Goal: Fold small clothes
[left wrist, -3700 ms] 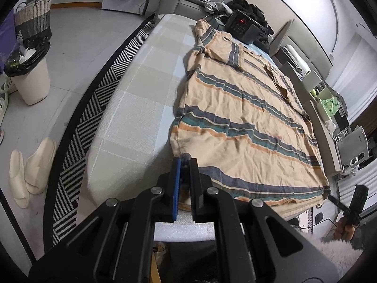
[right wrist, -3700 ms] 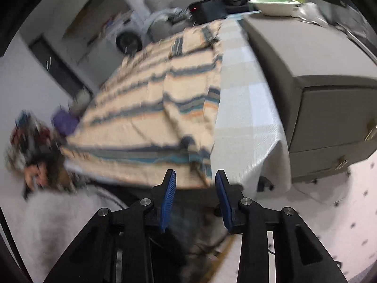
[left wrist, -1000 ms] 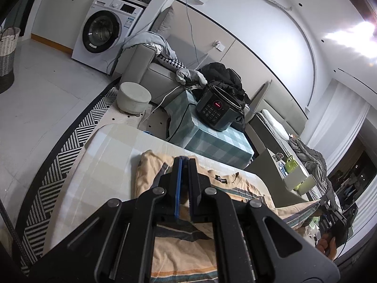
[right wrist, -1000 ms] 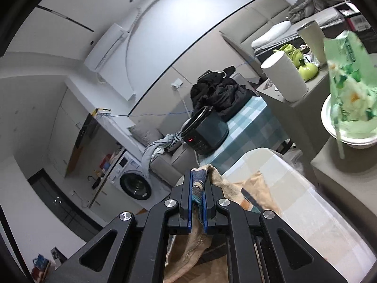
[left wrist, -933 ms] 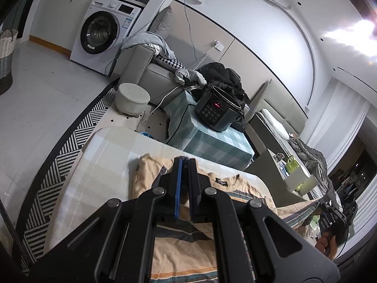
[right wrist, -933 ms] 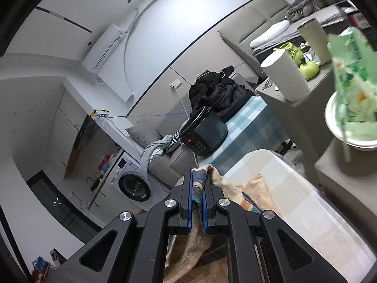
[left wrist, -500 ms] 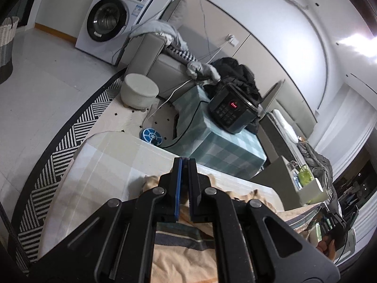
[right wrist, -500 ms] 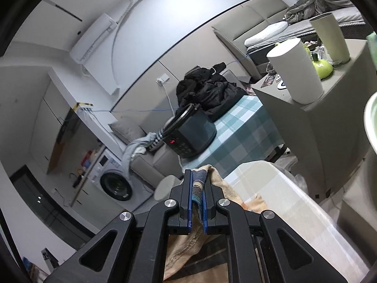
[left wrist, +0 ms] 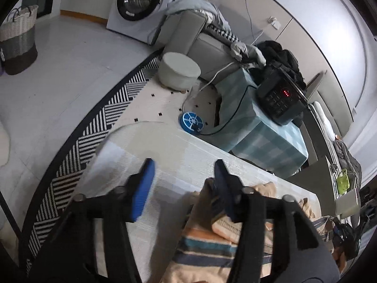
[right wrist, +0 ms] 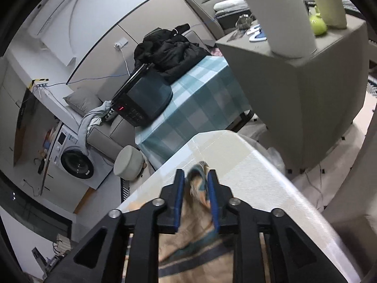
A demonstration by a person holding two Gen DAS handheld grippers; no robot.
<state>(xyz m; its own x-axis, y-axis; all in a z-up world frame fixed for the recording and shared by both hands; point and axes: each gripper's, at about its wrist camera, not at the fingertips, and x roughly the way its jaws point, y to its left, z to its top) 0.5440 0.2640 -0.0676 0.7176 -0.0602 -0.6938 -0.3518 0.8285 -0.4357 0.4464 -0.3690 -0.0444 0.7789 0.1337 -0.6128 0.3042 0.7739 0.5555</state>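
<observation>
**Hem let go at far end of counter**

Fingers of the left gripper [left wrist: 182,187] now stand wide apart w/ nothing between them; half a sec ago they were pinched shut on the striped shirt [left wrist: 213,240]. Right gripper [right wrist: 195,200] has also eased: its fingers are a little apart, a bunched edge of cloth loose in the gap, where before they were clamped tight on it. Both releases come near the far end of the checked counter [left wrist: 179,151], so the hem-to-collar fold looks laid down, and a cross fold or smoothing is prob. next. Shirt lies on the counter just under and beside both tools. Hard to judge: gripper bodies hide most of the fabric, right view is motion-blurred at the cloth, so whether edges line up, or the right fingers still touch the cloth, can't be told.
</observation>
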